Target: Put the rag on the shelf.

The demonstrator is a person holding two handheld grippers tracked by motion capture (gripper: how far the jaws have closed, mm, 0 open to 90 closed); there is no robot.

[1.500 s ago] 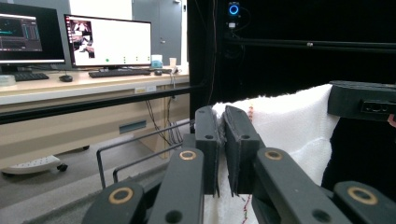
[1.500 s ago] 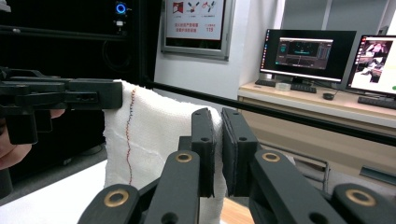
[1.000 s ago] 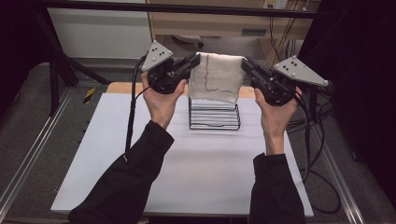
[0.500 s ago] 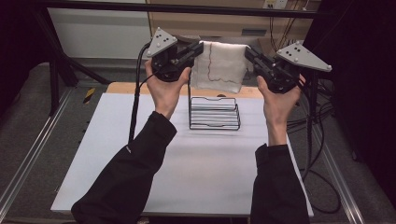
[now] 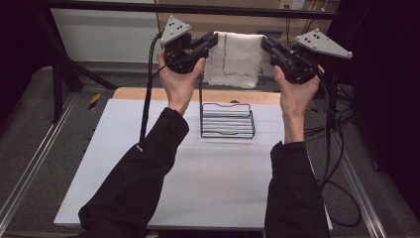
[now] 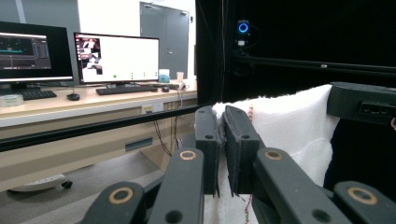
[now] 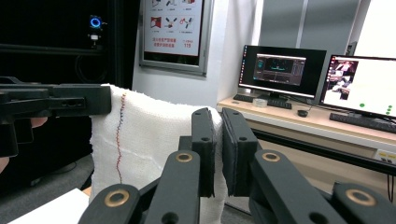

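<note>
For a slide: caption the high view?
Left tongs and right tongs hold a white cloth stretched above a wire rack.

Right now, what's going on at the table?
A person holds a pair of tongs in each hand, and both are shut on the top corners of a white cloth. The left tongs pinch its left corner, the right tongs its right corner, so the cloth hangs spread in the air above the black wire rack on the white table. It isn't on the rack yet.
</note>
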